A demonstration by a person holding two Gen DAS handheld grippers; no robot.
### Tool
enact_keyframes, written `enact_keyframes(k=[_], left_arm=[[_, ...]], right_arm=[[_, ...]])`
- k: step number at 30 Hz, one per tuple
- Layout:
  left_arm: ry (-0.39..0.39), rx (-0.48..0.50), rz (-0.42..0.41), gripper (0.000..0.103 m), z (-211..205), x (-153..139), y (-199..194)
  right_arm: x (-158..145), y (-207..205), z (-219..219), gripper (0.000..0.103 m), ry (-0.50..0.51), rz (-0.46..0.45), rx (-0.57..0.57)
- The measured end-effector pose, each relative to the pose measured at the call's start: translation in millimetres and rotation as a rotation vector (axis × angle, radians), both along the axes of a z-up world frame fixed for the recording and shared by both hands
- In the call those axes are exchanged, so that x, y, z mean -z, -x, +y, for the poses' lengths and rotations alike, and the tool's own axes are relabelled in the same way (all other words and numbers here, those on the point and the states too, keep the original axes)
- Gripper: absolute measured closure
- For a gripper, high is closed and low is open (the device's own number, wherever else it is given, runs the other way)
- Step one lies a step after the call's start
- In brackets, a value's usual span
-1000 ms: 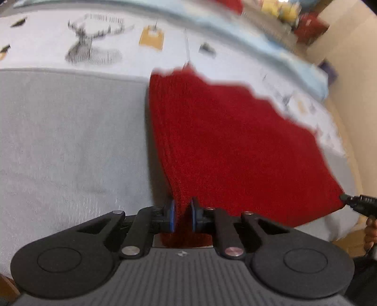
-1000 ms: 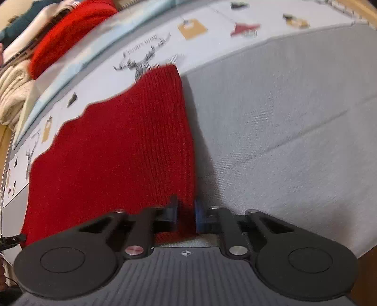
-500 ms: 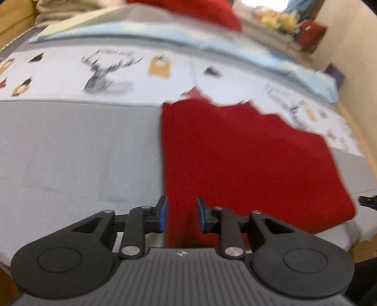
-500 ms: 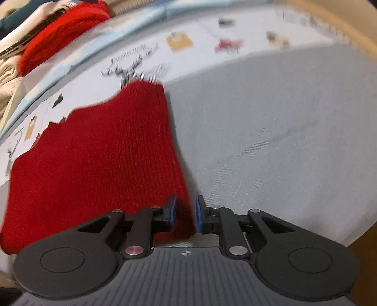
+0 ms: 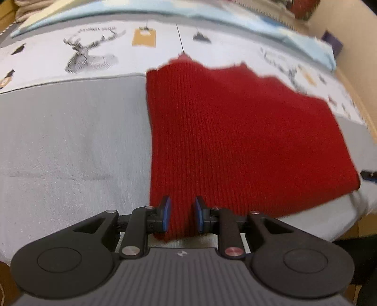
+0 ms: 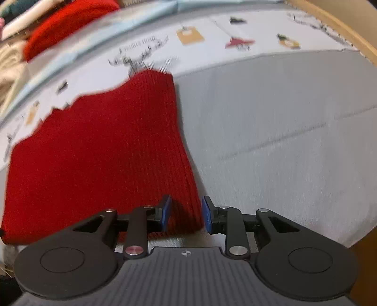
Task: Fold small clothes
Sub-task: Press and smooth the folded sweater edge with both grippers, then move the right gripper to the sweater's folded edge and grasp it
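A red knit garment [image 5: 235, 131] lies flat on the grey cloth [image 5: 70, 146]; it also shows in the right wrist view [image 6: 99, 150]. My left gripper [image 5: 181, 216] is open, its blue pads either side of the garment's near left corner, not pinching it. My right gripper [image 6: 186, 215] is open over the garment's near right corner. The tip of the right gripper [image 5: 368, 175] shows at the right edge of the left wrist view.
A white sheet printed with deer and tags [image 5: 94, 51] lies behind the grey cloth. A pale blue cloth [image 5: 235, 14] runs along the back. Folded red [image 6: 66, 21] and cream clothes [image 6: 9, 63] are stacked at far left. A wooden edge [image 6: 341, 26] runs at right.
Both grippers have opened and let go of the garment's near corners. The garment, held up before, now lies flat on the cloth.
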State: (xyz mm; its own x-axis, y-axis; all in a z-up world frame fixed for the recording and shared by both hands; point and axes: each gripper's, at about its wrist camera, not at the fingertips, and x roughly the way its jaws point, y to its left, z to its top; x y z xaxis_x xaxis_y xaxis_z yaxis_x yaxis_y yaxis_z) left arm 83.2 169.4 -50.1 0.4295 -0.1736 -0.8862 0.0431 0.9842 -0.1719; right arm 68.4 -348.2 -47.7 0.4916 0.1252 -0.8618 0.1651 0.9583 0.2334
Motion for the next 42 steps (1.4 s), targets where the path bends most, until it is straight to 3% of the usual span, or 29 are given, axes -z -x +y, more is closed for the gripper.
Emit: enact_keyframes(k=[7,11,13,15,17,18,19,21,23,24,26,30,37,40,42], left_arm=[[-0.05,-0.062,0.088,0.077,5.3,13.8,-13.9],[-0.019,-0.078,-0.064,0.073,5.1,-21.4,-8.1],[-0.026,-0.062,-0.137,0.062,4.6,-43.0,-6.1],[-0.068,-0.028,-0.244,0.044,1.8,-69.6,-0.4],[-0.083,0.005,-0.351,0.035,0.2,-91.9,8.5],[-0.078,0.01,-0.389,0.029,0.8,-99.4,10.9],[-0.068,0.003,-0.42,0.027,3.0,-104.1,14.3],[-0.024,-0.045,-0.472,0.025,9.2,-108.5,20.5],[0.028,-0.128,-0.489,0.025,18.4,-103.1,24.3],[0.053,-0.169,-0.458,0.026,21.9,-100.5,22.2],[0.102,-0.232,-0.482,0.025,32.9,-101.8,22.3],[0.094,-0.289,-0.502,0.024,46.4,-104.6,19.2],[0.077,-0.305,-0.478,0.024,63.6,-101.0,16.9],[0.085,-0.286,-0.481,0.024,67.2,-99.4,18.7],[0.074,-0.289,-0.494,0.024,70.6,-100.9,22.2]], right_arm=[[17.9,-4.4,-5.9,0.071,0.034,0.101,0.021],[-5.4,1.5,-2.4,0.071,0.048,-0.017,0.028],[-23.8,5.5,-1.8,0.071,0.022,-0.108,0.021],[-47.4,13.1,1.0,0.071,0.011,-0.218,0.012],[-68.3,23.6,6.8,0.063,0.013,-0.339,-0.003],[-75.1,28.5,8.1,0.054,0.018,-0.38,-0.005],[-79.4,33.1,11.9,0.046,0.021,-0.415,-0.007],[-80.0,39.7,18.1,0.042,0.011,-0.437,-0.009],[-70.2,34.8,24.7,0.042,-0.043,-0.38,-0.024],[-65.6,32.5,27.9,0.042,-0.058,-0.361,-0.031],[-60.4,30.9,36.9,0.042,-0.025,-0.335,-0.043],[-43.6,20.5,51.9,0.042,0.036,-0.246,-0.07],[23.5,-11.7,55.7,0.041,0.121,0.1,-0.024],[27.3,-11.4,62.8,0.042,0.146,0.09,-0.021],[18.9,-6.9,66.2,0.042,0.132,0.034,0.02]])
